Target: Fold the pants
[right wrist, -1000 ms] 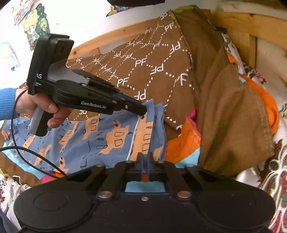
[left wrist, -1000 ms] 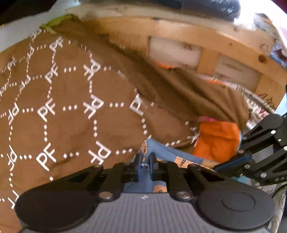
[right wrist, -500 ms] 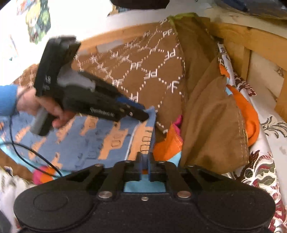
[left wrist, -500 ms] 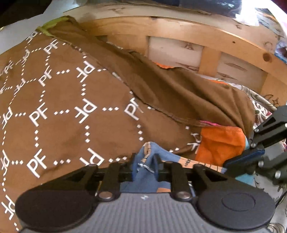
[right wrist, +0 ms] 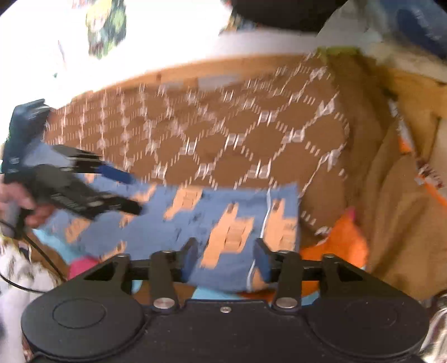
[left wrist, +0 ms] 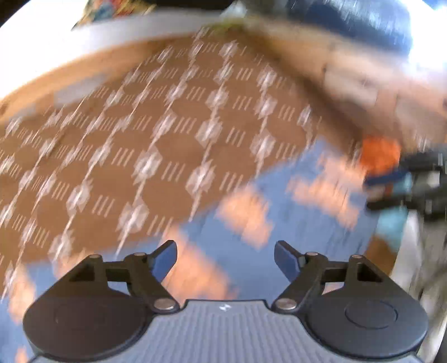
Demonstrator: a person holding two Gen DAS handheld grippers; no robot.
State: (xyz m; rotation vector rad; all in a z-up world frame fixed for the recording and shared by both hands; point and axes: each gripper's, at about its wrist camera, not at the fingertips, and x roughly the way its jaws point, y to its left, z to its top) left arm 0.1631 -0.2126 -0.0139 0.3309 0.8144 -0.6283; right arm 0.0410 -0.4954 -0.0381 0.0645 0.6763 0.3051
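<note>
Both views are motion-blurred, so I note fine detail cautiously. The surface is a brown blanket printed with a white dotted lattice and small letter marks, soft and slightly rumpled, spread inside a light wooden frame. A white wall with a colourful sticker stands behind it. An orange cloth is bunched at the right, and a plain tan fabric drapes beside it.

The pants, thin blue fabric with orange block-shaped prints and a pale seam stripe, lie flat on the blanket just ahead of both tools.

I read my left gripper as released: its fingers are spread wide with the pants visible between them and nothing pinched. My right gripper is likewise released, its fingers apart over the near edge of the pants. In the right wrist view the left gripper sits over the pants' left side.
</note>
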